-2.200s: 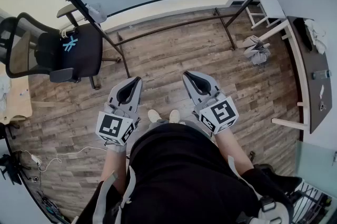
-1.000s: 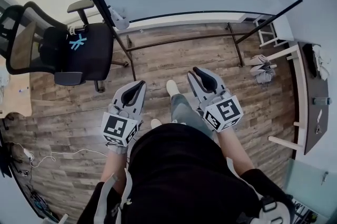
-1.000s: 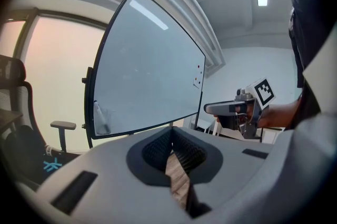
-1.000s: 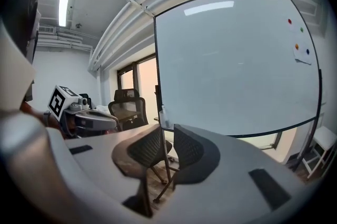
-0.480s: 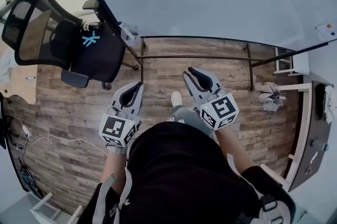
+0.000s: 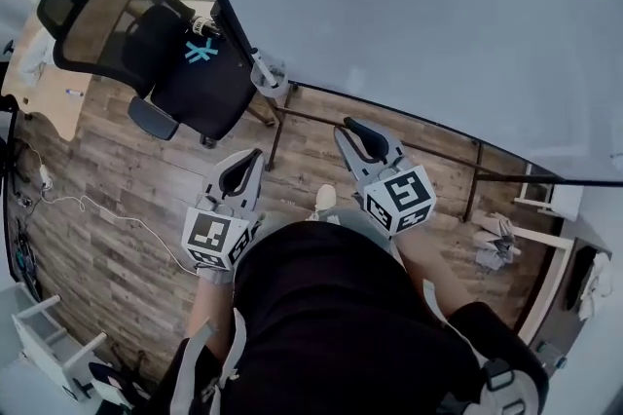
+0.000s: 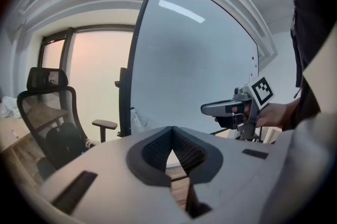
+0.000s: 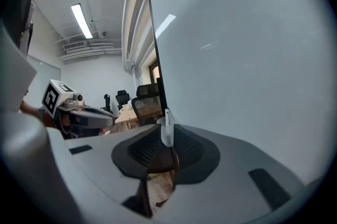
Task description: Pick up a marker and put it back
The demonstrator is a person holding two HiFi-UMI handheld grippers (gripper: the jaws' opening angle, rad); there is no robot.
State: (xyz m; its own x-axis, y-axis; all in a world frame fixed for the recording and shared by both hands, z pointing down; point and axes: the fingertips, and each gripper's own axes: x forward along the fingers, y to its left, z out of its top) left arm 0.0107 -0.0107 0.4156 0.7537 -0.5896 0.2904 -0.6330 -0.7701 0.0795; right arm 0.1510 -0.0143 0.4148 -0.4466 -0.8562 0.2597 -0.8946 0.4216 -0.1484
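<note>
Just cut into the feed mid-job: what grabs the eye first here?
A big whiteboard fills the top right of the head view, with a black office chair beside its left edge. Lower down, above the wood floor, the left gripper and right gripper sit side by side, both with jaws shut and empty.

We log a wood-plank floor (image 6: 97,277). A black office chair (image 6: 185,72) stands on it upper left, just beside the dark legs of the whiteboard stand (image 6: 274,140). A thin white cable (image 6: 146,233) trails over the left planks. At right we note a crumpled grey-white bundle (image 6: 492,243). One white shoe (image 6: 325,199) rests mid-floor.
</note>
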